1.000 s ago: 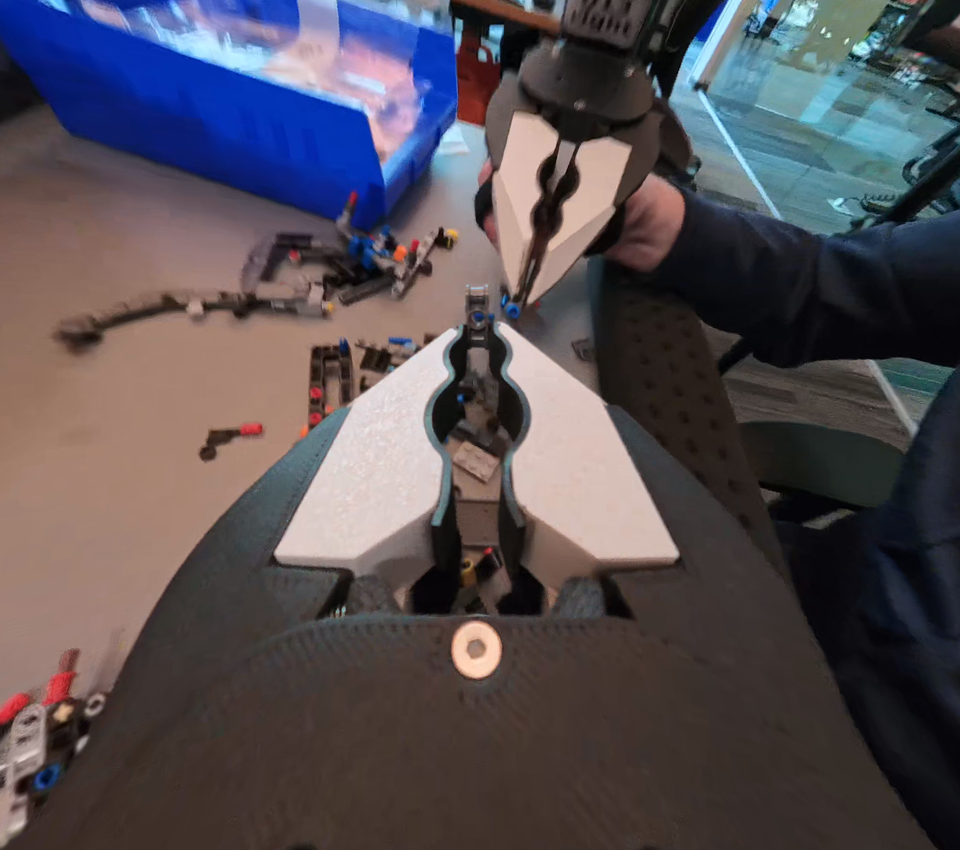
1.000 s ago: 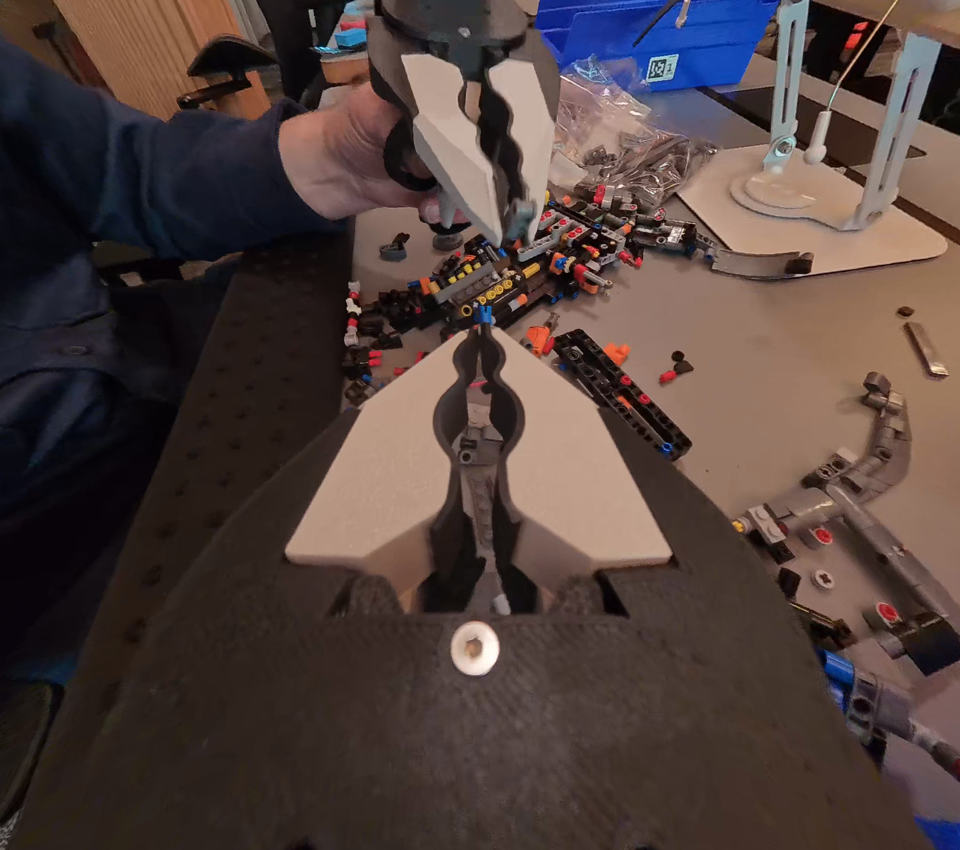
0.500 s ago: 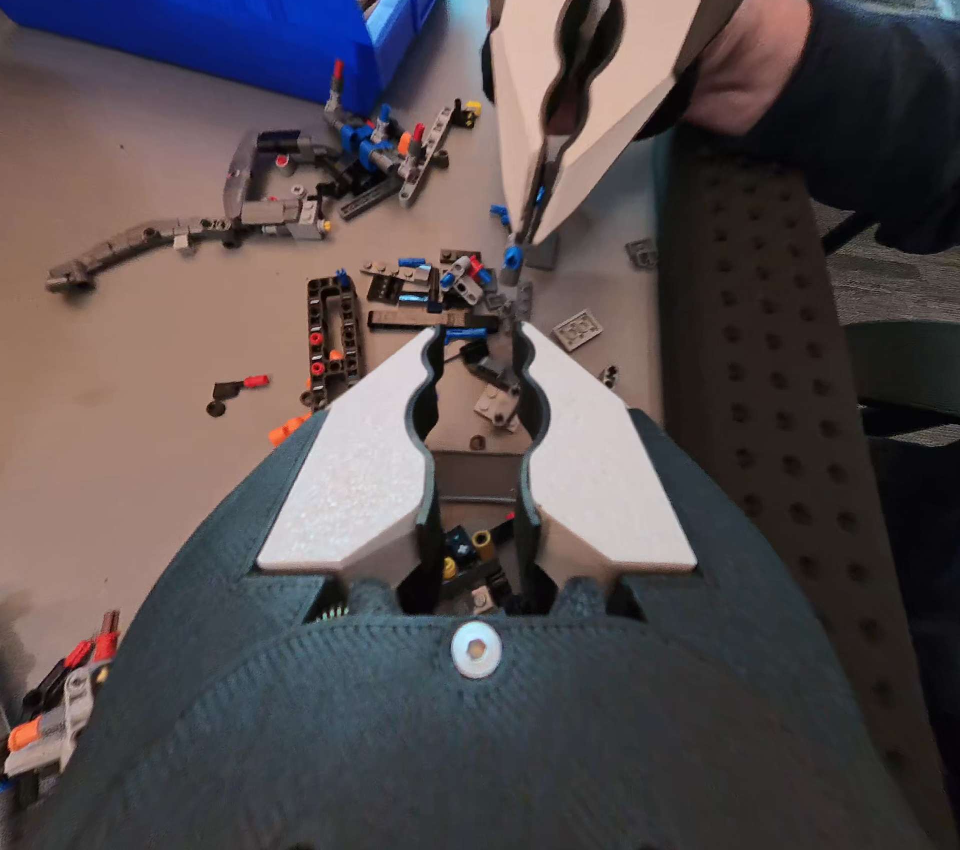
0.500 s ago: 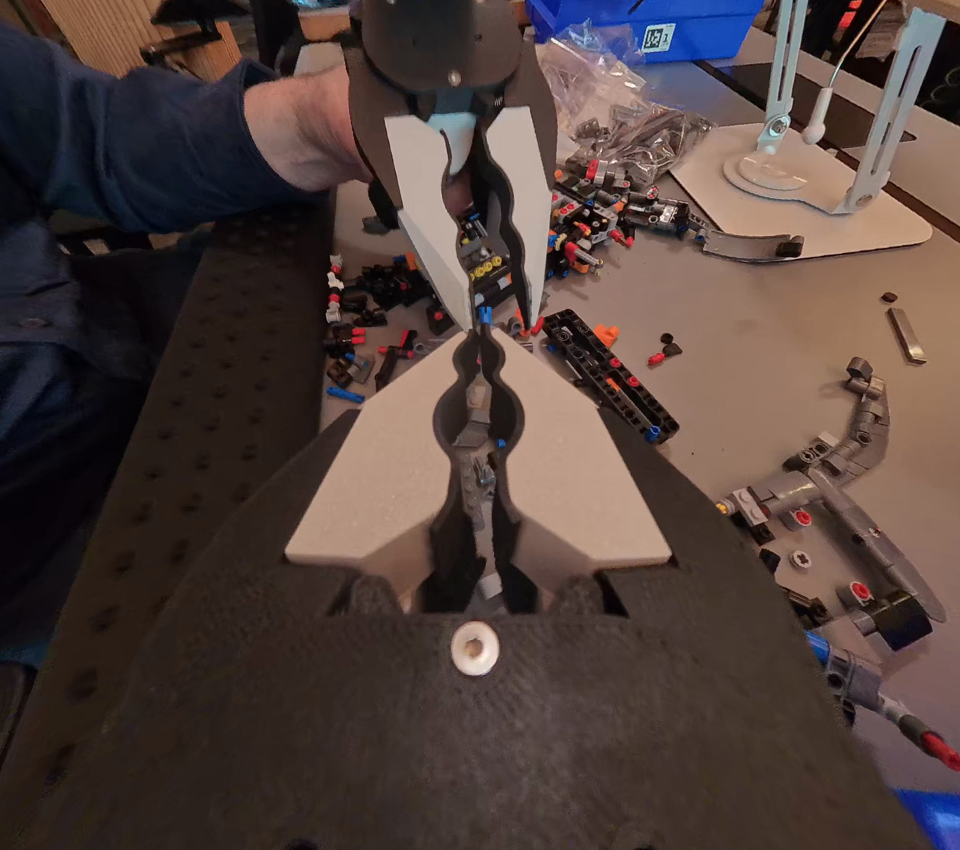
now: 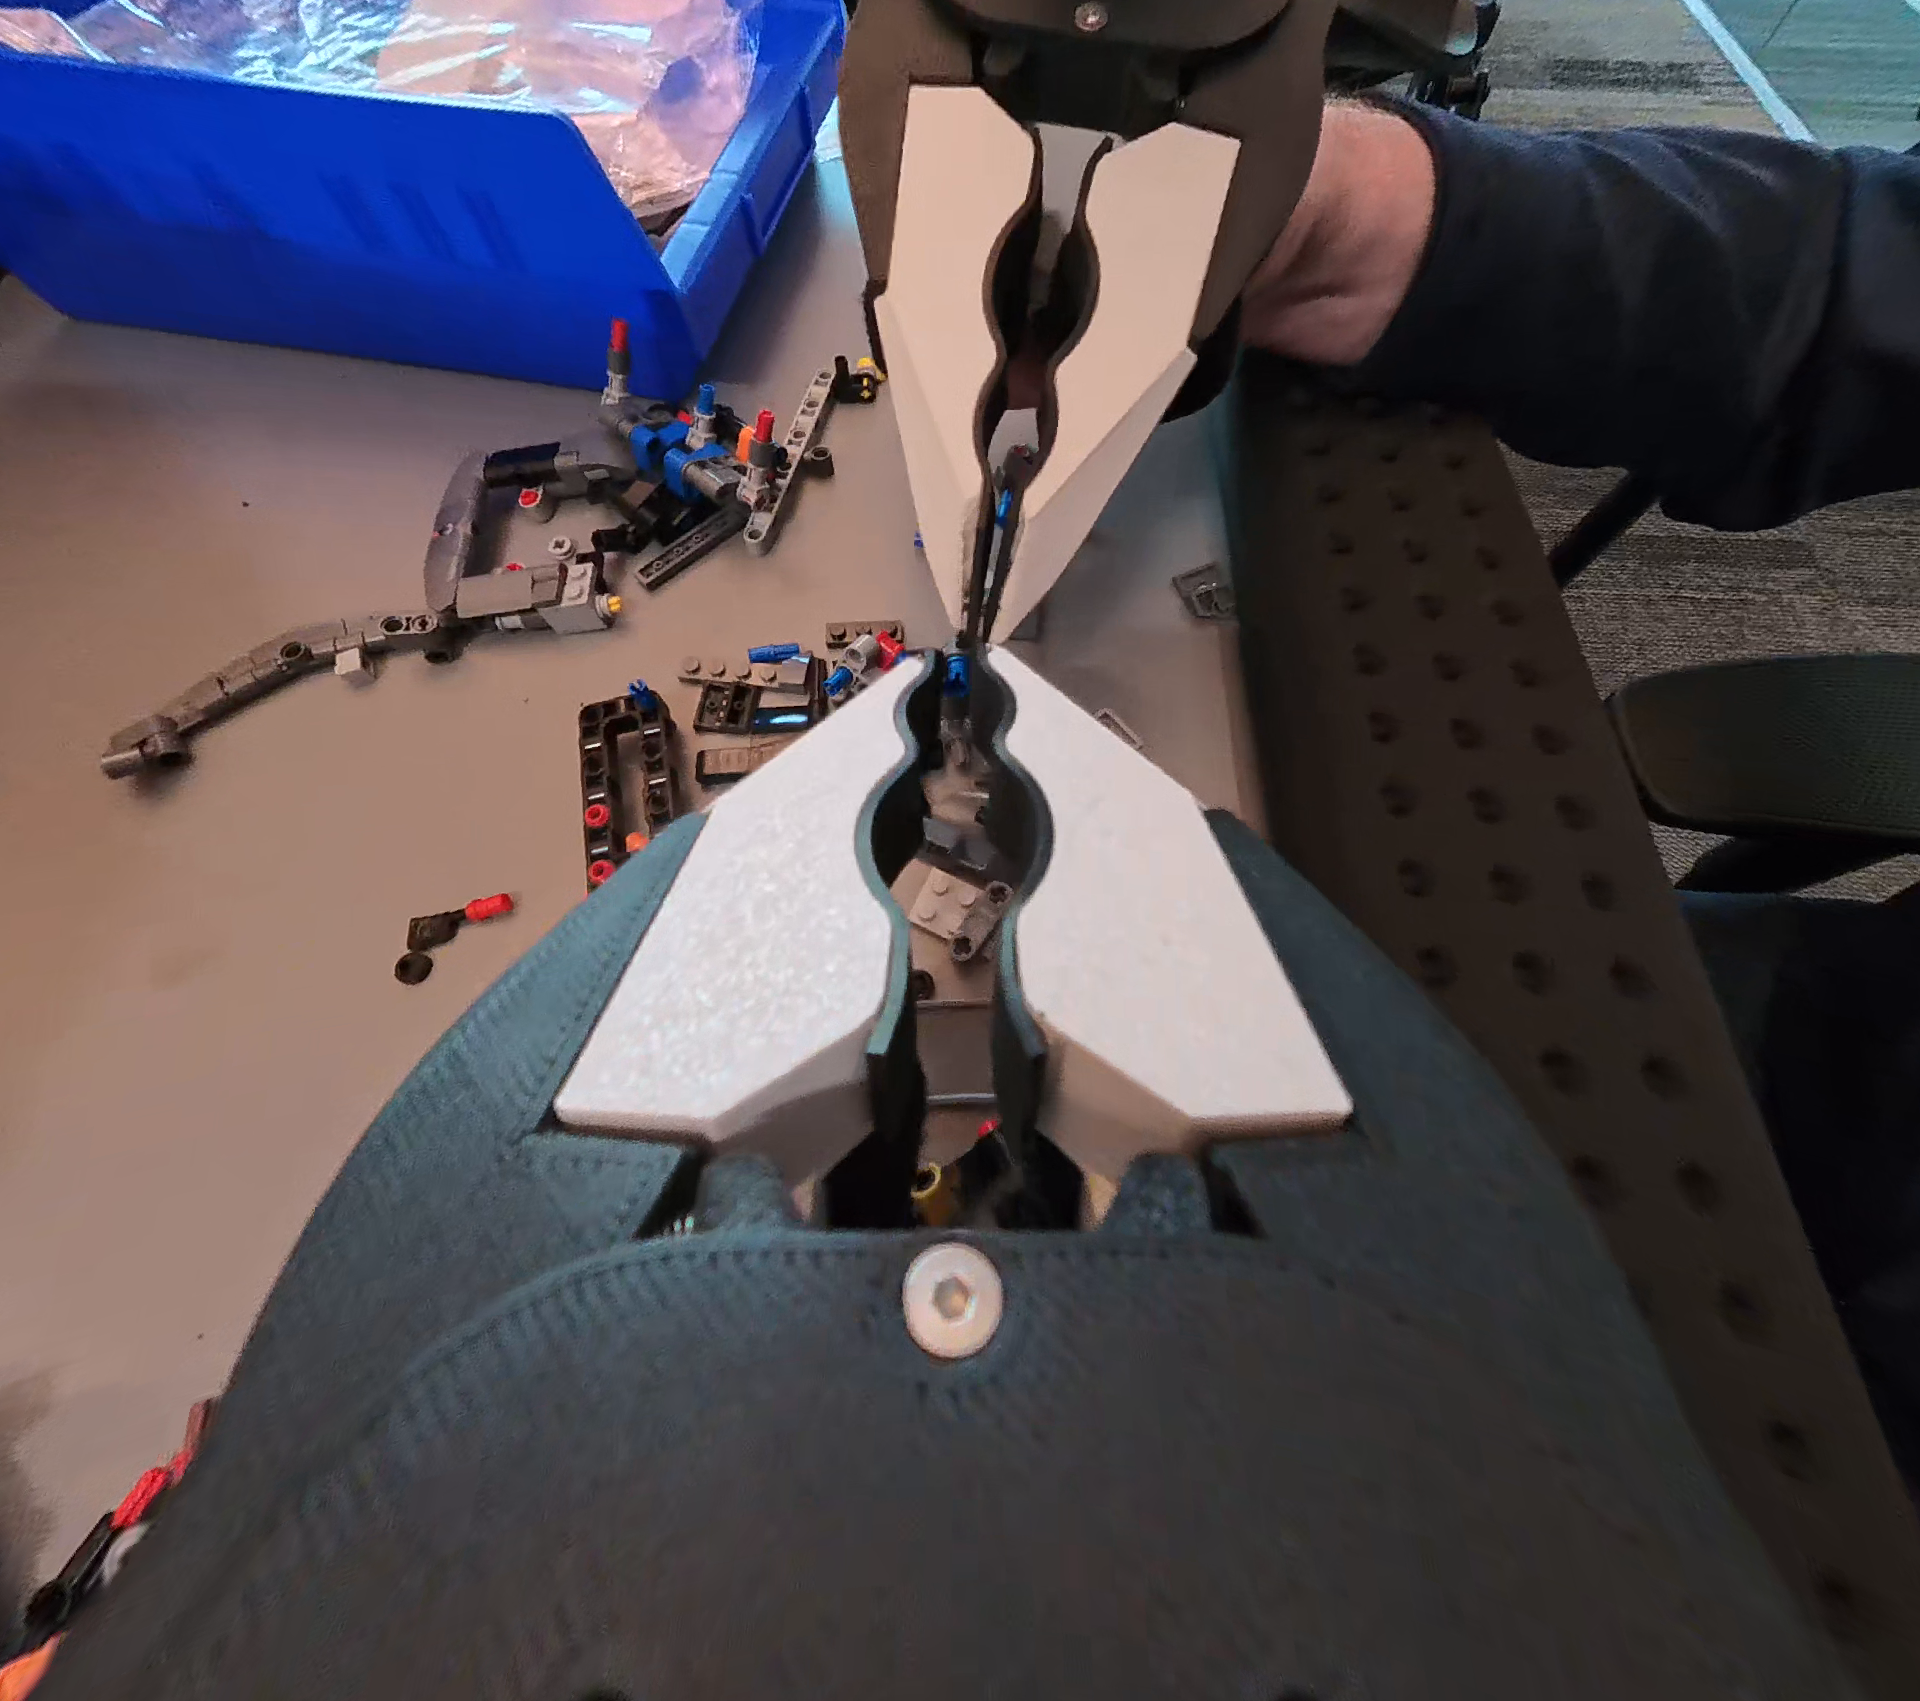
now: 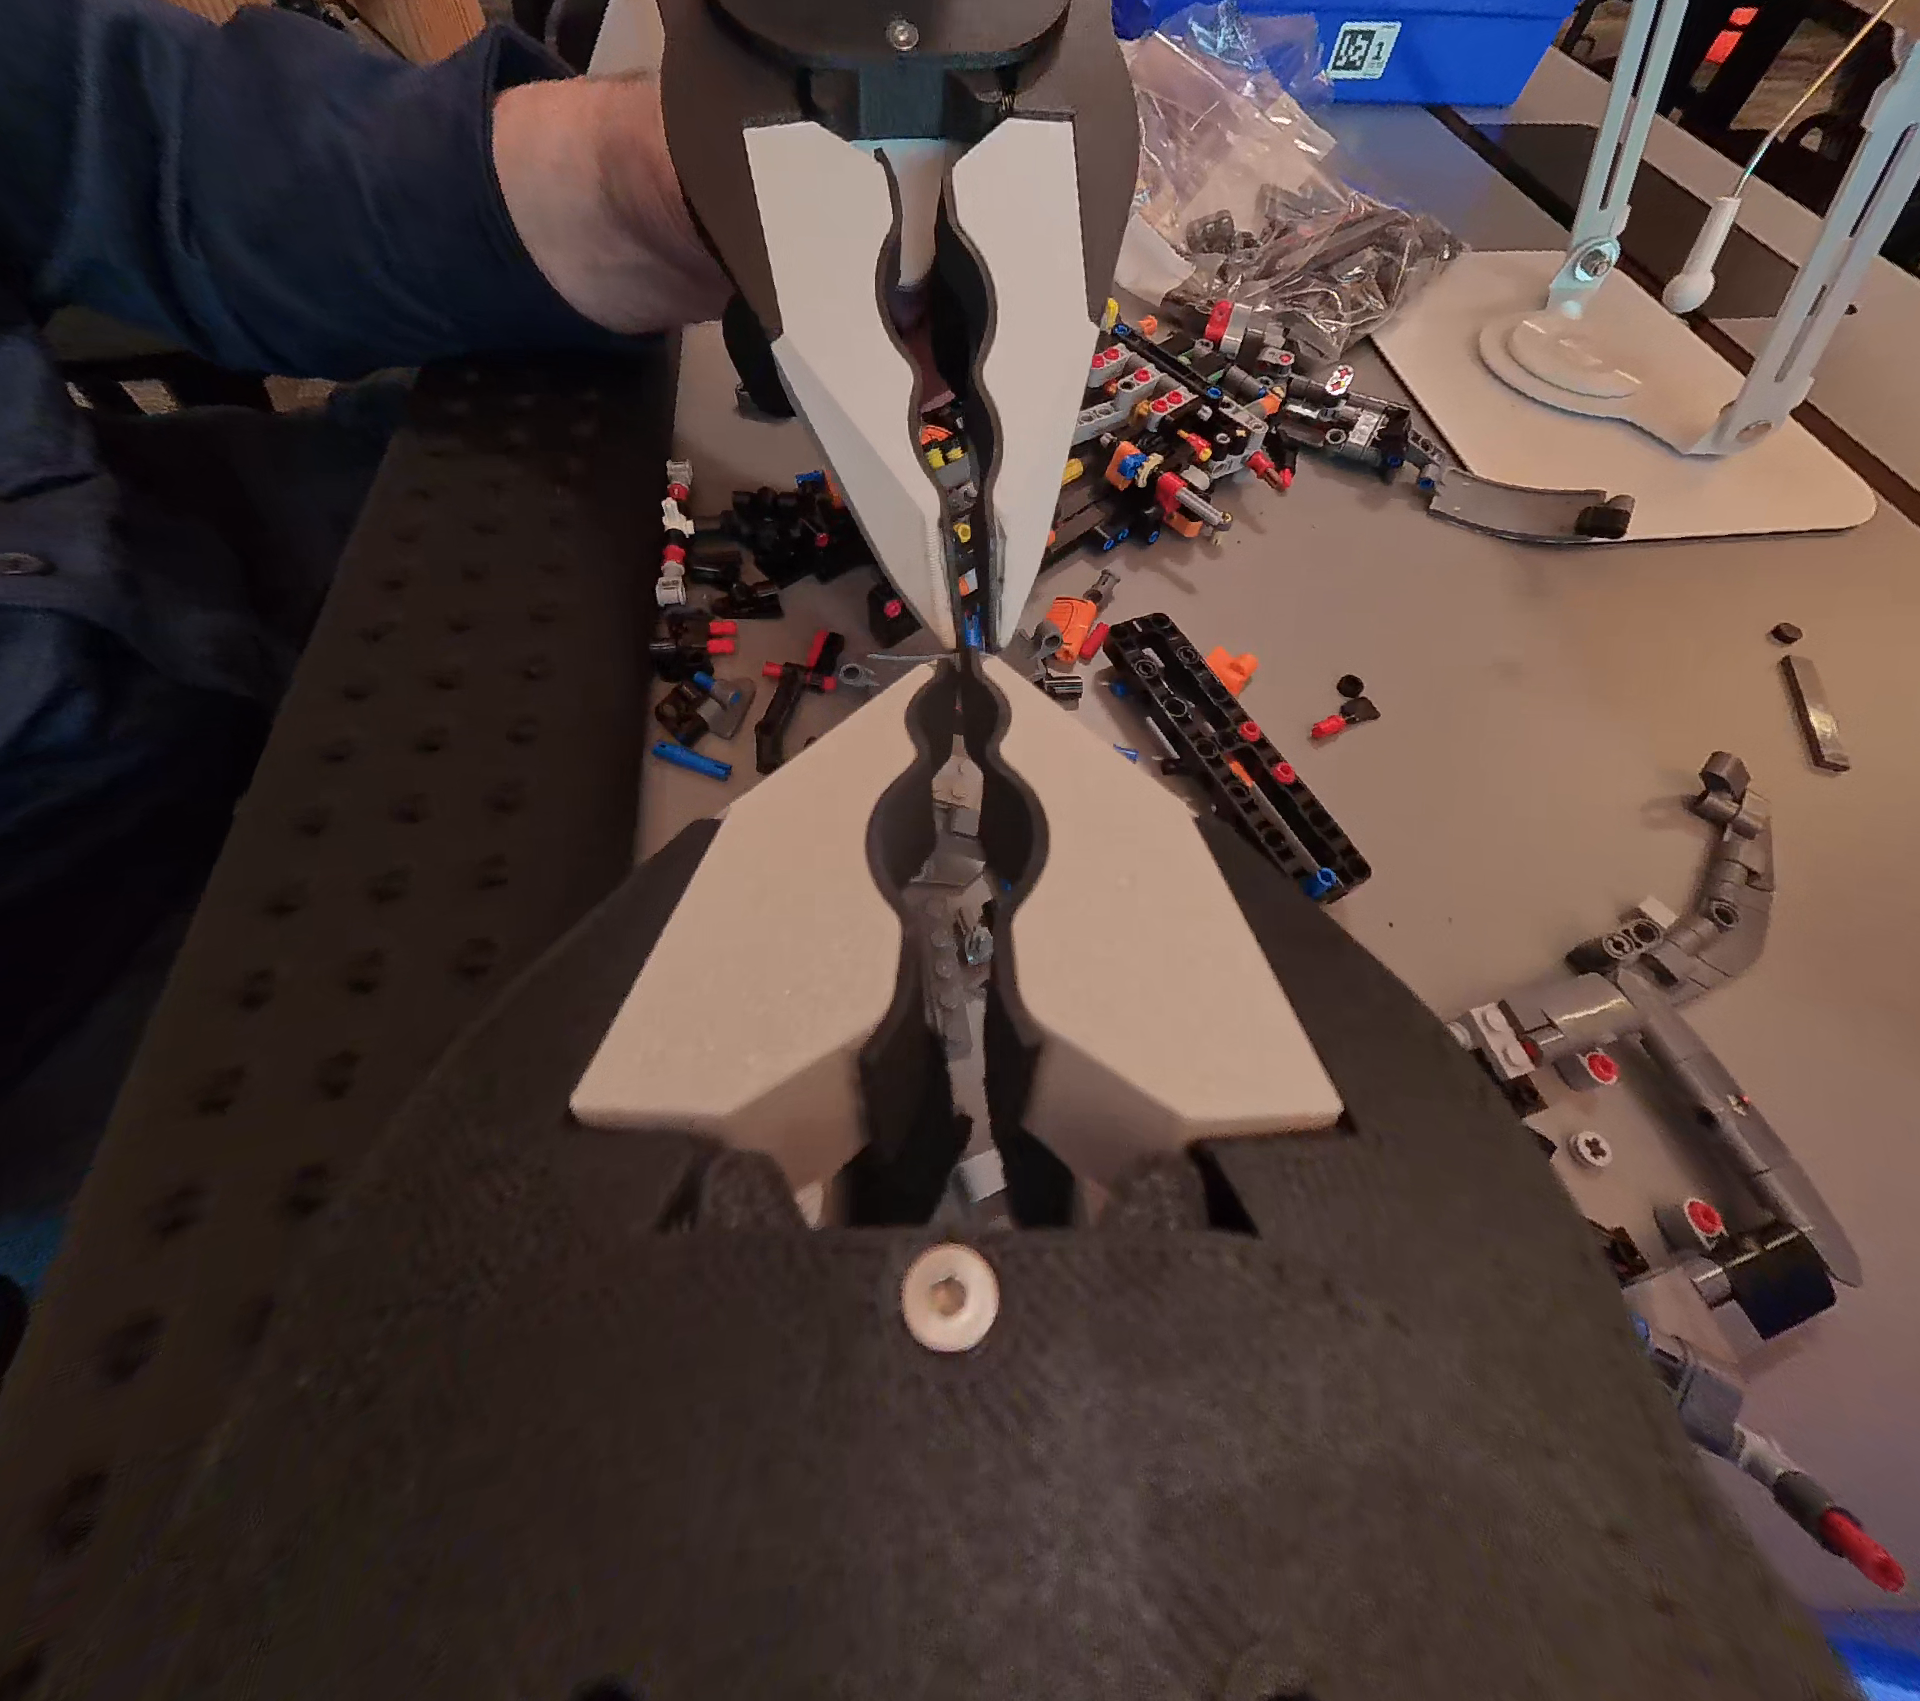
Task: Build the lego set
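My left gripper (image 5: 957, 664) and my right gripper (image 6: 961, 677) meet tip to tip above the grey table (image 5: 260, 924). The right gripper (image 5: 982, 628) comes down from above in the left wrist view, shut on a thin black piece (image 5: 987, 550) with blue pins. The left gripper's fingers are closed on the blue pin (image 5: 957, 670) at that piece's lower end. In the right wrist view the left gripper (image 6: 971, 635) hangs from above, with the black piece (image 6: 966, 695) running between both pairs of tips.
A blue bin (image 5: 364, 217) with plastic bags stands at the back. A grey curved assembly (image 5: 312, 664), a black frame (image 5: 623, 768) and loose pieces lie nearby. A pile of pieces (image 6: 1174, 425), a long black beam (image 6: 1226, 747) and a white stand (image 6: 1621, 404) show too. A black perforated surface (image 6: 416, 716) borders the table. Less than 4 cm separates the two grippers' tips. The grey curved assembly (image 5: 312, 664) is about 20 cm from both grippers' fingertips. The right camera catches it too, in the right wrist view (image 6: 1694, 911).
The left gripper let go of a grey piece and opened half a second ago. It has now shut on the blue pin at the right gripper's tip. Both grippers have moved together.
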Demonstrator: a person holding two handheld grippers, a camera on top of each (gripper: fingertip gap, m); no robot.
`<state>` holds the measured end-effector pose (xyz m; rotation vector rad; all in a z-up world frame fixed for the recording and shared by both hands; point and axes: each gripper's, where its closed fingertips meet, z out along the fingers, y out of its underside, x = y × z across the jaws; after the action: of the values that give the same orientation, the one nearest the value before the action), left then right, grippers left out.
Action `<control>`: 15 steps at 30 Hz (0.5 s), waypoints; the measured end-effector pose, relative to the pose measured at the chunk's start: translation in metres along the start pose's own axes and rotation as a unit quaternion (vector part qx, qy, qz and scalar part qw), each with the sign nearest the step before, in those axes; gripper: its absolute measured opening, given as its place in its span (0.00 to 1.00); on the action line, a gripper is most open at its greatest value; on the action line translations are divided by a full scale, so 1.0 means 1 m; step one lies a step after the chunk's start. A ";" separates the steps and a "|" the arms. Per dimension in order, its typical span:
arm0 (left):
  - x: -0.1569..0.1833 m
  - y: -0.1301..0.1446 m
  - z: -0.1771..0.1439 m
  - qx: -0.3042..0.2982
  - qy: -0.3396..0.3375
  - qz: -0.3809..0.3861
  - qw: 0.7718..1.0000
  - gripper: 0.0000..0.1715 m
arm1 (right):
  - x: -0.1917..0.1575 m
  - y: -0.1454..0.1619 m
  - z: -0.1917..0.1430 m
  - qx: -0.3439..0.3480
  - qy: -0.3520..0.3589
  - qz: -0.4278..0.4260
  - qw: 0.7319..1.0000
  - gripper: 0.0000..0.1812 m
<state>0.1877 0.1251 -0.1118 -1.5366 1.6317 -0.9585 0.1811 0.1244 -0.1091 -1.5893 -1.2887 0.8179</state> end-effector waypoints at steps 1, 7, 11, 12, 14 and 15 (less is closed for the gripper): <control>0.000 0.001 0.000 -0.002 -0.001 0.001 1.000 0.01 | 0.000 0.001 0.000 -0.002 -0.001 0.000 1.000 0.00; 0.002 -0.003 -0.002 0.003 -0.004 0.009 1.000 0.01 | -0.002 -0.002 -0.001 0.009 -0.008 0.005 1.000 0.00; 0.000 -0.003 -0.003 0.003 -0.007 0.011 1.000 0.04 | 0.000 -0.003 -0.002 0.011 -0.005 0.007 1.000 0.00; -0.002 -0.001 -0.003 -0.001 -0.014 0.015 1.000 0.04 | 0.000 -0.003 -0.002 0.014 -0.005 0.008 1.000 0.00; 0.000 -0.002 -0.002 0.000 -0.009 0.017 1.000 0.02 | 0.000 -0.004 -0.002 0.014 -0.007 0.008 1.000 0.00; 0.000 -0.001 -0.002 -0.001 -0.008 0.018 1.000 0.01 | -0.001 -0.003 -0.002 0.012 -0.007 0.007 1.000 0.00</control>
<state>0.1867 0.1247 -0.1098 -1.5082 1.6432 -0.9235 0.1816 0.1233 -0.1054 -1.5774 -1.2735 0.8522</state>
